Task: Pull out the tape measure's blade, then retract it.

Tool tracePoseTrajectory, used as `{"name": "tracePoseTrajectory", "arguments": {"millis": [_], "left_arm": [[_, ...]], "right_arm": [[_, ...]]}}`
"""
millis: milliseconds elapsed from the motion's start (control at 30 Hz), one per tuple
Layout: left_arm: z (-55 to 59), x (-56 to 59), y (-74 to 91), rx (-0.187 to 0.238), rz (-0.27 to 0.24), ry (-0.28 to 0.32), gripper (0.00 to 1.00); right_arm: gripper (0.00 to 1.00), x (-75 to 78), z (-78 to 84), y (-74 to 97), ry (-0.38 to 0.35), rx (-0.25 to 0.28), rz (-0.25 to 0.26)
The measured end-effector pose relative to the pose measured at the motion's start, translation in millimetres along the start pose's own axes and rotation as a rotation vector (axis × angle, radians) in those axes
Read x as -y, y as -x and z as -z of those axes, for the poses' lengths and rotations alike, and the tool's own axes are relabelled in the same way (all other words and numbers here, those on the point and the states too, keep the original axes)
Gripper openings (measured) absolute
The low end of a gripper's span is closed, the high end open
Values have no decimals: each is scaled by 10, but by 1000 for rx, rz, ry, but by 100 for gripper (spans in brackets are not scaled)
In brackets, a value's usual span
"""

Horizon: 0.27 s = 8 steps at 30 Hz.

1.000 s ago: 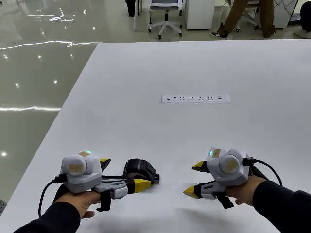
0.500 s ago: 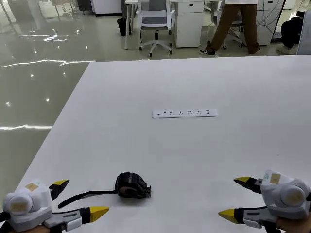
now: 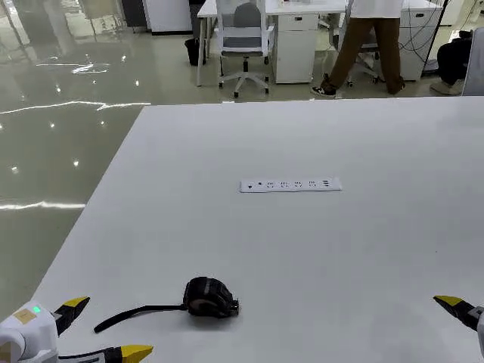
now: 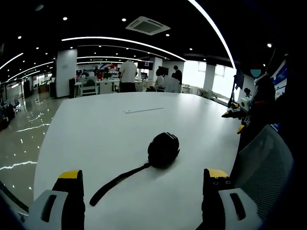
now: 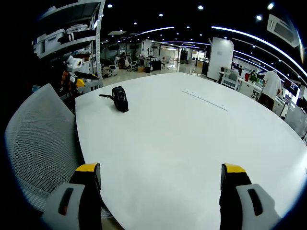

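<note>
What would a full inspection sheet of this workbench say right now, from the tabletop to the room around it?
Surface: white table, flat and clean-looking.
Job's things: black tape measure lies near the front edge, no blade seen pulled out; its black wrist strap trails off to one side.
Clutter: white power strip lies flat mid-table, nothing plugged in.
Grippers: left gripper open, short of the tape measure; right gripper open, well off to the other side; both hold nothing.
Cables: nothing seen.
Surroundings: glossy floor, grey office chair at white desks, person standing beyond the table.
</note>
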<state>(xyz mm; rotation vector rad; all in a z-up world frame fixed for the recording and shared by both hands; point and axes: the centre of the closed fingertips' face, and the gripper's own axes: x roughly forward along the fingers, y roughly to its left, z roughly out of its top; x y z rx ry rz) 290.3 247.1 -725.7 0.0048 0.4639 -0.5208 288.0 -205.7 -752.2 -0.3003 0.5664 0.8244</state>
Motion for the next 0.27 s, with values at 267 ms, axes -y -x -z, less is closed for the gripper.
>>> {"name": "tracePoseTrajectory", "arguments": {"millis": [267], "left_arm": [[1, 58, 0, -17, 27, -49, 100]], "right_arm": [[100, 48, -43, 43, -3, 6, 20]]}}
